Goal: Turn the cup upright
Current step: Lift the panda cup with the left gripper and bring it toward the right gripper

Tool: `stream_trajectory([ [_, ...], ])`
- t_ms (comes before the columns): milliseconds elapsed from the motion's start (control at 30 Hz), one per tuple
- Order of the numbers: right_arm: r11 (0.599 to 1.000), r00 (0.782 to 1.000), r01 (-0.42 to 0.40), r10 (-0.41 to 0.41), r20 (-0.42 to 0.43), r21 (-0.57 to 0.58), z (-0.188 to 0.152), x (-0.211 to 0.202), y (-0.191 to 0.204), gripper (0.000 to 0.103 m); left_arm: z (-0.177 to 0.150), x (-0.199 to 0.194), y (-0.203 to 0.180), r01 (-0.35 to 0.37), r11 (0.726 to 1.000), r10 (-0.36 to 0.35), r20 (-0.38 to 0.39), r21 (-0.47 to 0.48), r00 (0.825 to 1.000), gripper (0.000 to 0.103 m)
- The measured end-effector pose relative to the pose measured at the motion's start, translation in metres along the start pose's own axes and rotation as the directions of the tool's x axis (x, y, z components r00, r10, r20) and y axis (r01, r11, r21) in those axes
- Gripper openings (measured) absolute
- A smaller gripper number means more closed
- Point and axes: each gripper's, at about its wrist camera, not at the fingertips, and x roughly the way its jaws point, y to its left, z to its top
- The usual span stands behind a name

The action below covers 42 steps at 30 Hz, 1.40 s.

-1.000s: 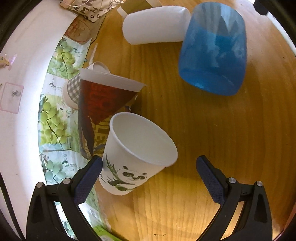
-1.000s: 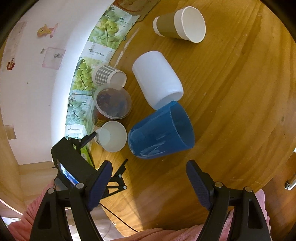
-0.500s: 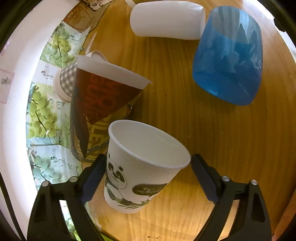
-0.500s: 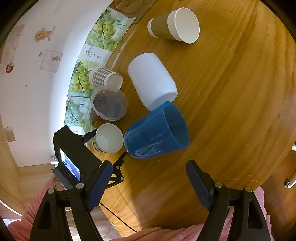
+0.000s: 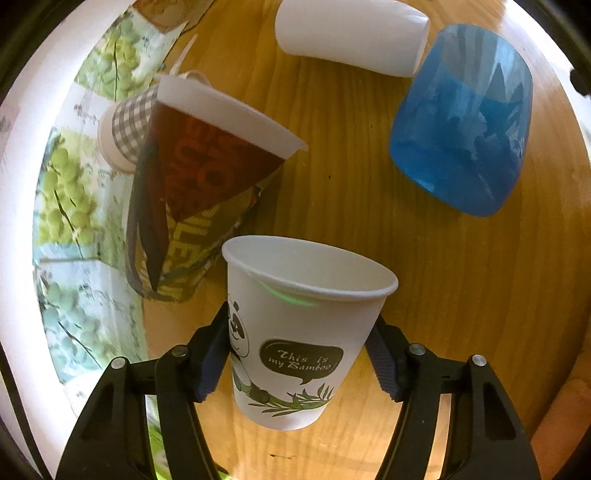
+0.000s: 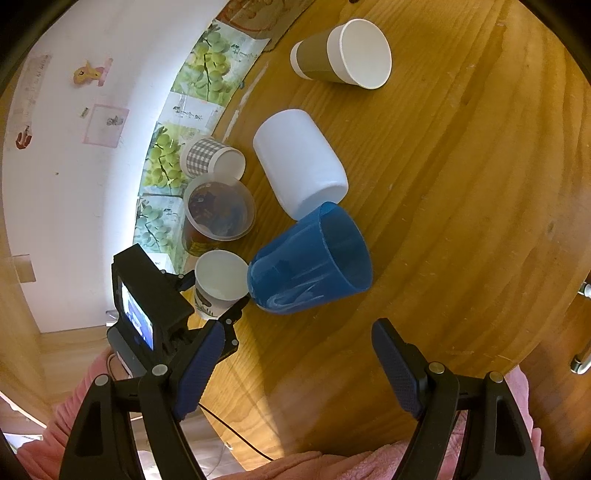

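Left wrist view puts the panda cup [image 5: 295,332] at six o'clock, mouth up, with my left gripper [image 5: 299,350] closed on it: one ribbed pad presses its wall at nine o'clock and the other at three o'clock. I cannot tell whether its base sits on the wooden table [image 5: 443,277] or hangs just above it. Just beyond, at ten o'clock, stands a clear cup with a dark printed liner [image 5: 207,158], and a checked paper cup [image 5: 125,125] is tucked behind that. A blue tumbler [image 5: 461,122] lies on its side at two o'clock, touching a white tumbler [image 5: 351,33] that lies at twelve o'clock.

From the right wrist view, my right gripper [image 6: 295,369] hangs wide apart and holds nothing, above bare table near the six o'clock edge. The blue tumbler sits just beyond its tips, rim toward three o'clock. A brown-sleeved paper cup [image 6: 343,55] lies on its side well apart at twelve o'clock. Grape-patterned tiles [image 6: 207,62] run along the wall at eleven o'clock.
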Motion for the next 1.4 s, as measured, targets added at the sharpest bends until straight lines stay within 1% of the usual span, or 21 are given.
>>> stream_trajectory([
  [67,1.0,1.0,-0.004,0.004,0.001,0.0,-0.001,-0.002,-0.001,0.083,-0.002,0.0,0.0,0.026,0.999,-0.027,-0.016,-0.039,1.0,0.07],
  [200,1.0,1.0,-0.012,0.012,0.009,-0.009,-0.003,-0.007,-0.002,0.083,-0.005,-0.001,-0.002,0.047,0.993,-0.053,-0.056,-0.111,0.997,0.07],
  [300,1.0,1.0,-0.026,0.026,0.011,-0.014,-0.003,-0.009,-0.003,0.083,-0.009,-0.003,-0.009,0.06,0.984,-0.077,-0.094,-0.171,0.993,0.069],
  [400,0.999,0.999,-0.042,0.042,0.007,-0.035,-0.003,-0.013,-0.004,0.083,-0.01,-0.01,-0.016,0.064,0.971,-0.091,-0.107,-0.23,0.99,0.069],
  [500,0.997,0.998,-0.064,0.063,-0.004,-0.054,-0.002,-0.016,-0.004,0.083,-0.012,-0.018,-0.025,0.08,0.947,-0.121,-0.114,-0.313,0.986,0.069],
  [567,0.994,0.996,-0.089,0.087,-0.022,-0.07,-0.002,-0.018,-0.004,0.083,-0.013,-0.024,-0.032,0.093,0.923,-0.145,-0.112,-0.374,0.983,0.069],
  [700,0.988,0.994,-0.102,0.097,-0.051,-0.113,-0.004,-0.025,-0.003,0.083,-0.011,-0.036,-0.048,0.105,0.881,-0.165,-0.091,-0.462,0.982,0.069],
  [733,0.987,0.994,-0.104,0.098,-0.058,-0.125,-0.004,-0.027,-0.003,0.083,-0.01,-0.04,-0.053,0.114,0.859,-0.179,-0.083,-0.498,0.98,0.069],
  [800,0.983,0.993,-0.107,0.097,-0.073,-0.147,-0.003,-0.032,-0.005,0.083,-0.01,-0.045,-0.063,0.133,0.826,-0.203,-0.07,-0.547,0.977,0.069],
  [833,0.982,0.992,-0.11,0.098,-0.081,-0.155,-0.003,-0.035,-0.007,0.083,-0.009,-0.048,-0.069,0.144,0.798,-0.218,-0.058,-0.585,0.974,0.069],
  [900,0.979,0.991,-0.114,0.099,-0.095,-0.169,-0.001,-0.041,-0.013,0.083,-0.009,-0.051,-0.075,0.16,0.755,-0.236,-0.036,-0.635,0.971,0.069],
  [933,0.978,0.99,-0.115,0.098,-0.1,-0.175,0.001,-0.044,-0.016,0.083,-0.009,-0.053,-0.081,0.179,0.717,-0.256,-0.015,-0.674,0.967,0.069],
  [1000,0.976,0.989,-0.113,0.093,-0.111,-0.187,0.004,-0.05,-0.022,0.083,-0.008,-0.057,-0.09,0.211,0.663,-0.285,0.018,-0.718,0.958,0.069],
  [1033,0.975,0.989,-0.111,0.089,-0.115,-0.192,0.005,-0.052,-0.025,0.083,-0.006,-0.058,-0.095,0.236,0.624,-0.304,0.047,-0.745,0.952,0.069],
  [1100,0.973,0.989,-0.103,0.079,-0.126,-0.204,0.009,-0.057,-0.031,0.083,-0.008,-0.062,-0.107,0.261,0.58,-0.318,0.08,-0.772,0.945,0.069],
  [1133,0.973,0.989,-0.099,0.073,-0.131,-0.21,0.011,-0.059,-0.033,0.083,-0.008,-0.062,-0.111,0.275,0.552,-0.324,0.102,-0.787,0.94,0.069],
  [1200,0.97,0.987,-0.095,0.064,-0.146,-0.222,0.013,-0.063,-0.039,0.083,-0.001,-0.066,-0.129,0.297,0.505,-0.338,0.131,-0.81,0.932,0.069],
  [1233,0.969,0.986,-0.095,0.061,-0.154,-0.227,0.015,-0.065,-0.043,0.083,-0.001,-0.065,-0.134,0.317,0.466,-0.352,0.156,-0.826,0.923,0.069],
  [1333,0.967,0.983,-0.088,0.046,-0.179,-0.238,0.019,-0.071,-0.052,0.083,0.015,-0.063,-0.145,0.381,0.344,-0.397,0.235,-0.858,0.887,0.069],
  [1367,0.967,0.982,-0.084,0.039,-0.186,-0.242,0.021,-0.072,-0.054,0.083,0.015,-0.058,-0.143,0.389,0.327,-0.398,0.248,-0.861,0.883,0.069],
  [1400,0.965,0.981,-0.08,0.032,-0.192,-0.248,0.022,-0.075,-0.057,0.083,0.017,-0.056,-0.143,0.393,0.317,-0.395,0.256,-0.863,0.882,0.07],
])
